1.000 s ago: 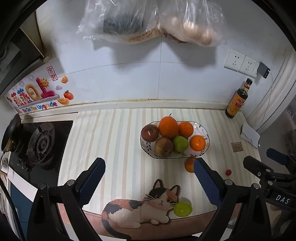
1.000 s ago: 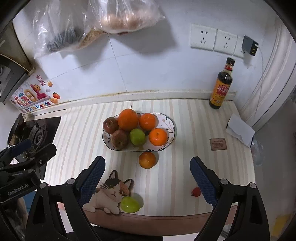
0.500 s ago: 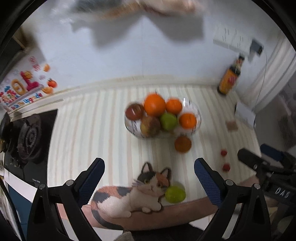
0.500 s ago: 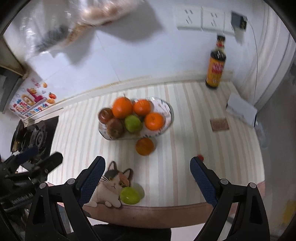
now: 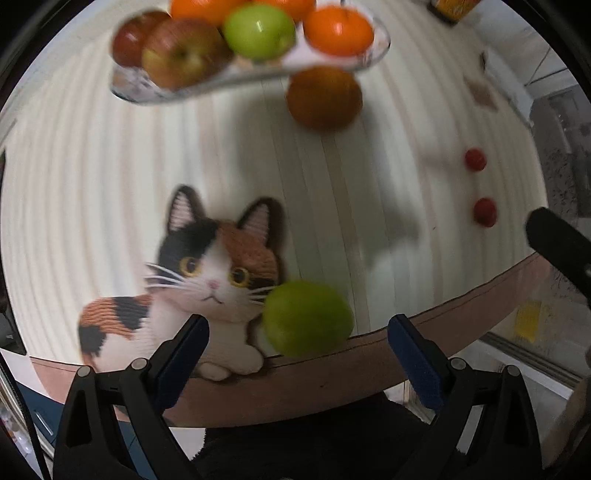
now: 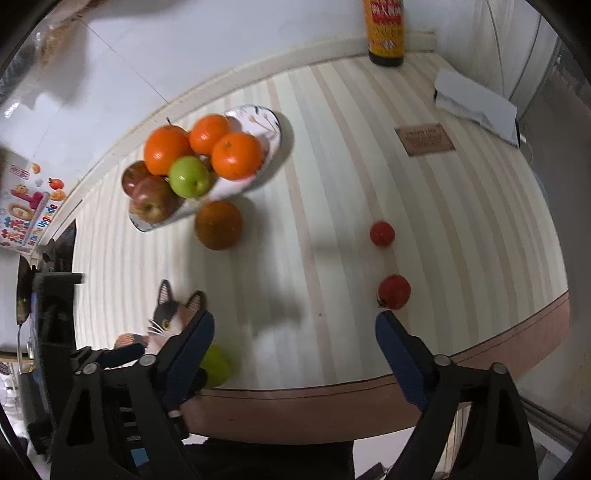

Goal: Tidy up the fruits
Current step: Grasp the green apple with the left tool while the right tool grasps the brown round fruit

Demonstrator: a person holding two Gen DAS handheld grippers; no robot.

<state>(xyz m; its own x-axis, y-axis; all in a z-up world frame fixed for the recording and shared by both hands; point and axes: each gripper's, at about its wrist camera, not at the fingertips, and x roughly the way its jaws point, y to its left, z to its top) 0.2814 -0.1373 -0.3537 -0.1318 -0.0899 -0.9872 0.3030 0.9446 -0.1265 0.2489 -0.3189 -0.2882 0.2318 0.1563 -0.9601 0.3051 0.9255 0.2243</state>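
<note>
A white oval fruit bowl (image 6: 271, 127) holds oranges, red apples and a green apple (image 6: 189, 176); it also shows in the left wrist view (image 5: 373, 55). A loose orange (image 6: 218, 225) (image 5: 324, 98) lies in front of it. A loose green fruit (image 5: 307, 322) (image 6: 218, 365) lies at the counter's front edge beside a cat figure (image 5: 207, 266). Two small red tomatoes (image 6: 382, 233) (image 6: 394, 291) lie to the right. My left gripper (image 5: 295, 352) is open, just short of the green fruit. My right gripper (image 6: 293, 341) is open and empty, near the front edge.
A sauce bottle (image 6: 384, 33) stands at the back wall. A white folded cloth (image 6: 476, 105) and a brown card (image 6: 424, 139) lie at the right. The cat figure (image 6: 166, 321) sits left of the right gripper. The counter's brown front edge (image 6: 517, 332) runs below.
Both grippers have dropped lower and closer to the counter's front edge. The left one has closed in on the green fruit; the right one now looks at the tomatoes.
</note>
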